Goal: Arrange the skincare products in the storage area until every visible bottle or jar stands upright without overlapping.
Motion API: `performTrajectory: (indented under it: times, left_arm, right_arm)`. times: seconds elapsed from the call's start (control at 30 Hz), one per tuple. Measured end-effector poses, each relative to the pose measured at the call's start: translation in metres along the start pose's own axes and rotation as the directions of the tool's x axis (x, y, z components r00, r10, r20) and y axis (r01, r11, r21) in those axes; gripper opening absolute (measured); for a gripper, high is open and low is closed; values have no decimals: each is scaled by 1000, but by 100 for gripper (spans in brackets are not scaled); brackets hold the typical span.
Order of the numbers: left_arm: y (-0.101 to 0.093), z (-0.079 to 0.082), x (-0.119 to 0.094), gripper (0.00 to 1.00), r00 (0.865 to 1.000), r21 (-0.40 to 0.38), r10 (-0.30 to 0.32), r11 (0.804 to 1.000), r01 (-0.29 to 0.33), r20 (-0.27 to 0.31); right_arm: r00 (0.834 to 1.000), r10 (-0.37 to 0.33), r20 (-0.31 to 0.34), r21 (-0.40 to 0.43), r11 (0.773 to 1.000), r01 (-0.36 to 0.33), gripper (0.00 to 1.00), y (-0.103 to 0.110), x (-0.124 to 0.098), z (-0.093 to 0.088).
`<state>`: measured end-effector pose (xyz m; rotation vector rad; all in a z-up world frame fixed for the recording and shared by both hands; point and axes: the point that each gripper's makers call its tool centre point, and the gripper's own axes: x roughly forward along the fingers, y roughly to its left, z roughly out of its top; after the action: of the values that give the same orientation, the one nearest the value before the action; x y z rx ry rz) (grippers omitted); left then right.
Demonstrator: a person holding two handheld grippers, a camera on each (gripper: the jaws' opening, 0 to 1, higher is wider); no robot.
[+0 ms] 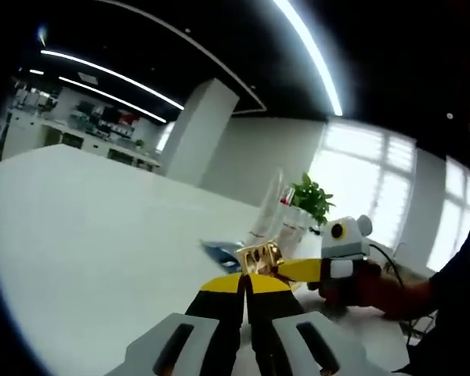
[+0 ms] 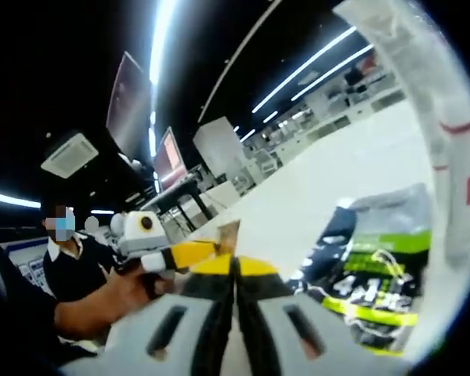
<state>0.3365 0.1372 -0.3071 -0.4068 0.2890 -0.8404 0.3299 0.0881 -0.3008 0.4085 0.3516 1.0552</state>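
Note:
My left gripper [image 1: 245,276] has its yellow-tipped jaws pressed together, and a small shiny gold foil piece [image 1: 260,255] sticks out from their tips. The right gripper [image 1: 301,270] reaches in from the right and meets the same gold piece. In the right gripper view, my right gripper [image 2: 235,265] is also shut, with the thin gold piece [image 2: 229,233] rising from its tips. There the left gripper [image 2: 186,252] touches it from the left. A black and green pouch [image 2: 368,286] lies on the white table just to the right. A tall clear container [image 1: 269,205] stands behind the gold piece.
A white table [image 1: 102,235] spreads wide to the left. A green potted plant [image 1: 311,197] stands beyond the clear container. A clear wall with red marks [image 2: 442,133] rises at the right. A person's hand [image 2: 113,298] holds the left gripper.

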Motion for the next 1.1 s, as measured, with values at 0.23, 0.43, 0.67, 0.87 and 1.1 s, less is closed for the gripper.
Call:
performTrajectory:
  times: [0.23, 0.43, 0.67, 0.87, 1.1]
  left_arm:
    - [10, -5, 3, 0, 998, -14, 47, 999, -47, -31]
    - [15, -10, 7, 0, 994, 31, 91, 996, -90, -66]
    - [17, -13, 7, 0, 989, 59, 117, 992, -112, -92]
    - [18, -13, 7, 1, 987, 84, 129, 989, -121, -97]
    - [22, -13, 11, 1, 984, 108, 143, 985, -132, -105]
  right_arm:
    - [998, -47, -46, -34, 998, 46, 0, -6, 6, -8]
    - [992, -95, -88, -88, 992, 88, 0, -12, 8, -15]
    - [980, -154, -128, -185, 974, 129, 0, -19, 10, -22]
    - [975, -178, -133, -237, 961, 143, 0, -23, 12, -22]
    - [970, -209, -127, -290, 943, 165, 0, -22, 12, -24]
